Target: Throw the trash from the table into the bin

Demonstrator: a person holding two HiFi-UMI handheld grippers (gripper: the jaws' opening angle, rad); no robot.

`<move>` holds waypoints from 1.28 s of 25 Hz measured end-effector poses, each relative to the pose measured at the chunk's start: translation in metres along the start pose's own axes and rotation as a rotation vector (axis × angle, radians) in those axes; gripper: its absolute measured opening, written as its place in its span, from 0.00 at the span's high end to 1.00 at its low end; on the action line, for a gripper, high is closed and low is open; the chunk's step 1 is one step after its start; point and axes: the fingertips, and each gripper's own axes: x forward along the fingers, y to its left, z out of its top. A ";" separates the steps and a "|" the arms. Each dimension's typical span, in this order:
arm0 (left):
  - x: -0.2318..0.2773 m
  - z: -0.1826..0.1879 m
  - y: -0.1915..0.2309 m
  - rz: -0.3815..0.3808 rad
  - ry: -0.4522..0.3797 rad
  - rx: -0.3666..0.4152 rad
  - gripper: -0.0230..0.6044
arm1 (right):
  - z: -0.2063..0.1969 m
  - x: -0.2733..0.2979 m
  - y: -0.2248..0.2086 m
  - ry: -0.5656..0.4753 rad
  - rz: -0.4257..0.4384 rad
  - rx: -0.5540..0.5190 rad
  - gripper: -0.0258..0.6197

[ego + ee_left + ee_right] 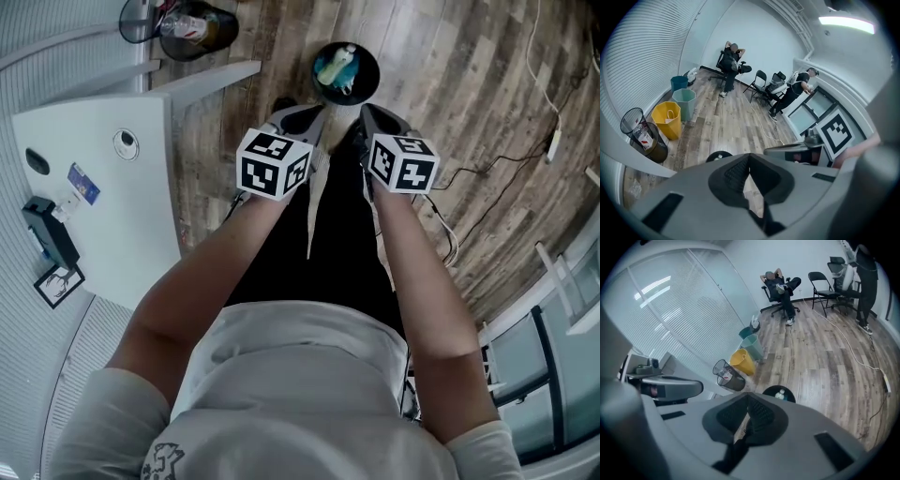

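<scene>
A round black bin (346,71) stands on the wood floor just beyond both grippers, with a pale bottle (337,67) and other trash inside. My left gripper (305,120) and right gripper (373,118) hang side by side above the floor, pointing down toward the bin. The left gripper view shows the bin (718,155) just past the jaw tips of my left gripper (749,157), which meet with nothing between them. In the right gripper view the bin (779,393) and its bottle (781,393) lie past my right gripper (747,398), also shut and empty.
A white table (112,202) stands at the left with a black device (52,236) and a blue card (82,183) on it. A wire-mesh bin (192,26) sits beyond it. A yellow bag (668,119), teal bins (685,101), floor cables (506,187) and people on chairs (731,61) fill the room.
</scene>
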 end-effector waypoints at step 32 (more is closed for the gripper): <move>-0.177 0.197 -0.166 -0.076 -0.346 0.203 0.95 | 0.177 -0.251 0.130 -0.477 0.080 -0.167 0.95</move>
